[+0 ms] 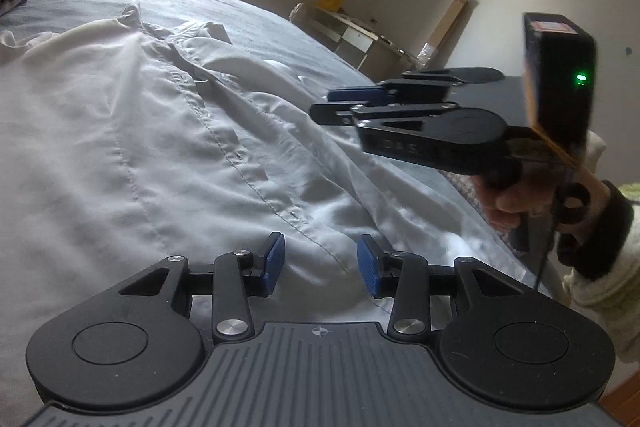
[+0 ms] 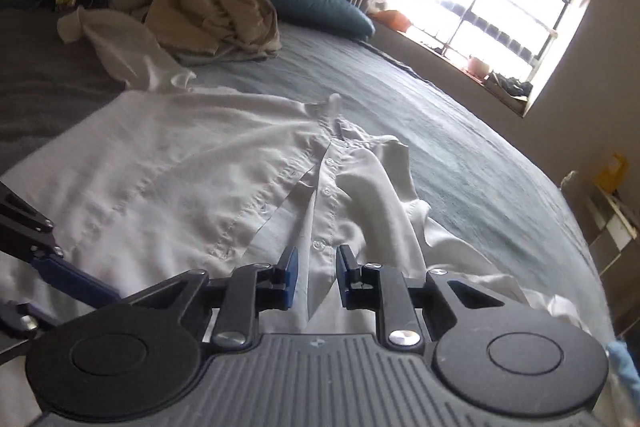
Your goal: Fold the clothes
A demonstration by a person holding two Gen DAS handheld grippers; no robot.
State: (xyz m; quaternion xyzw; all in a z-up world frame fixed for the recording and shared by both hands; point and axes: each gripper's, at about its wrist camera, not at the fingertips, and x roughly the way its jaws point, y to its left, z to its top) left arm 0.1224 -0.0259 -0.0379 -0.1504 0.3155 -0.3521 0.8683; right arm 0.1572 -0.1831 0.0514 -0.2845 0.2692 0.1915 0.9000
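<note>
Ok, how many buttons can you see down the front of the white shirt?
3, along the white shirt's placket: an upper button, a middle button, a lower button just ahead of the right claw. More may be hidden.

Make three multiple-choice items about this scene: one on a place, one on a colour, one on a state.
1. Where does the white shirt lie?
A. on the bed
B. on a chair
C. on the floor

2. What colour are the pads of the right gripper?
A. red
B. blue
C. green

3. How is the left gripper?
A. shut on the shirt
B. open, gripping nothing
C. shut on a pillow

Key: 1 A, the shirt is spread over the grey cover. 2 B, both pads show blue. 3 B, a gap shows between its pads.
</note>
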